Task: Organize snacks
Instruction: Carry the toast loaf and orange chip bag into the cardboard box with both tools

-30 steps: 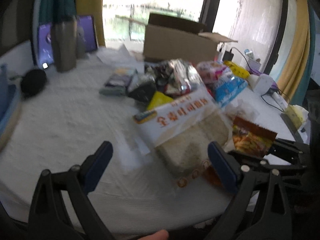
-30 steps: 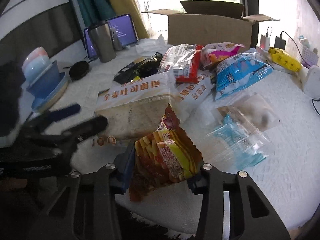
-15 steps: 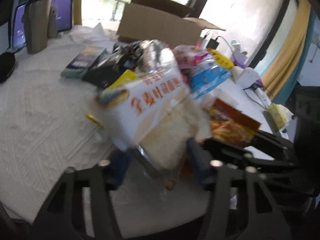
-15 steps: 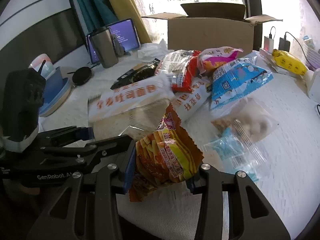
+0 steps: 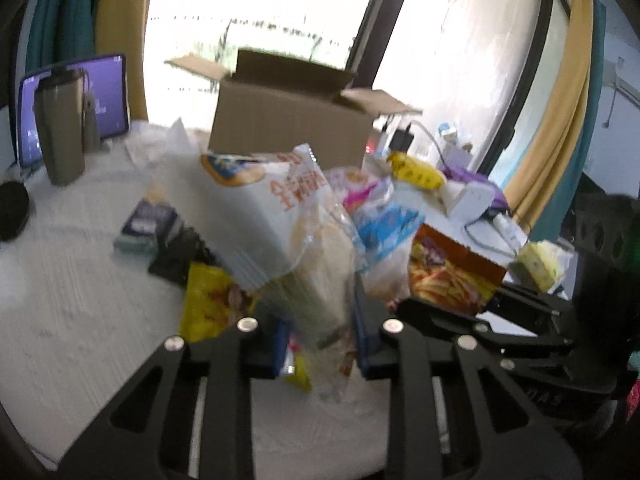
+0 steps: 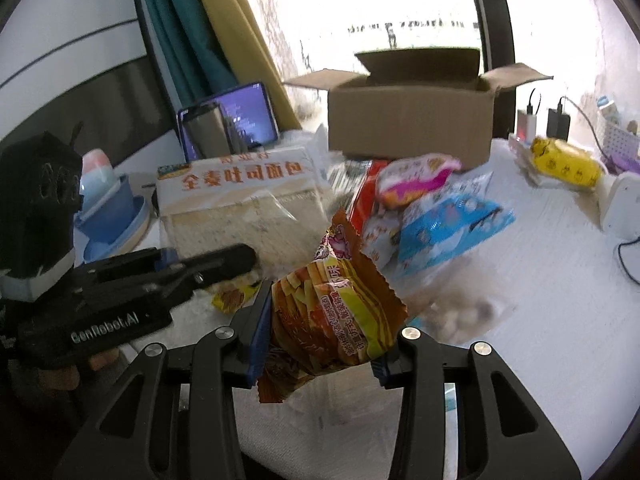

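Left fingers point(image 5: 280, 344) clamp the bread bag point(image 5: 276, 216); right fingers point(image 6: 256, 328) pinch the snack packet point(image 6: 332, 312).

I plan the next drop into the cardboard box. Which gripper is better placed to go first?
Probably the right gripper: its chip bag is small and firmly clamped, whereas the left gripper holds a big dangling bread bag. Cardboard box faces both.
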`<state>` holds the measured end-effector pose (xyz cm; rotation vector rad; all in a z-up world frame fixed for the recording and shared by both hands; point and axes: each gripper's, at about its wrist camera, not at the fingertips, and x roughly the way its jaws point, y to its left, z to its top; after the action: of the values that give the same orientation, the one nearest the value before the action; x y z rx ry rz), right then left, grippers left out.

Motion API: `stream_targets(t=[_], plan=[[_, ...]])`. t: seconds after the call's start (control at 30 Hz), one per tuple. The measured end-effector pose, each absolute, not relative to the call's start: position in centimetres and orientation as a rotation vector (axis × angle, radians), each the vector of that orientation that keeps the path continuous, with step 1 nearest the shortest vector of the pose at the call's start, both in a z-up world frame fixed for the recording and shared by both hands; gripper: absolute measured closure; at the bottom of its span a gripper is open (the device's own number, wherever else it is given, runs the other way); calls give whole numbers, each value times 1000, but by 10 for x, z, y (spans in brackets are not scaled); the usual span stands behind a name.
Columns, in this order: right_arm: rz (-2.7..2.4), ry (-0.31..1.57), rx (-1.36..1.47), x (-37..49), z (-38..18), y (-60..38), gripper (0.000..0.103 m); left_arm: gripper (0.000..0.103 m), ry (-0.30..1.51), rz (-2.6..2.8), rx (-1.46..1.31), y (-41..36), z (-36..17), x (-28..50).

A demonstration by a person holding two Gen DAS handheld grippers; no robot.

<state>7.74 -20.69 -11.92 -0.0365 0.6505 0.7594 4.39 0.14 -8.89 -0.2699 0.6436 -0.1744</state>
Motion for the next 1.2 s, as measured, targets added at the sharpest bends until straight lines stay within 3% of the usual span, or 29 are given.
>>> stream_targets(t=[0.7, 1.2], plan=[[699, 450, -79, 172, -41, -205, 60, 77, 454, -133, -176, 30, -15, 135], [656, 369, -111, 247, -8, -190, 60, 76, 395, -119, -106, 37, 10, 207]])
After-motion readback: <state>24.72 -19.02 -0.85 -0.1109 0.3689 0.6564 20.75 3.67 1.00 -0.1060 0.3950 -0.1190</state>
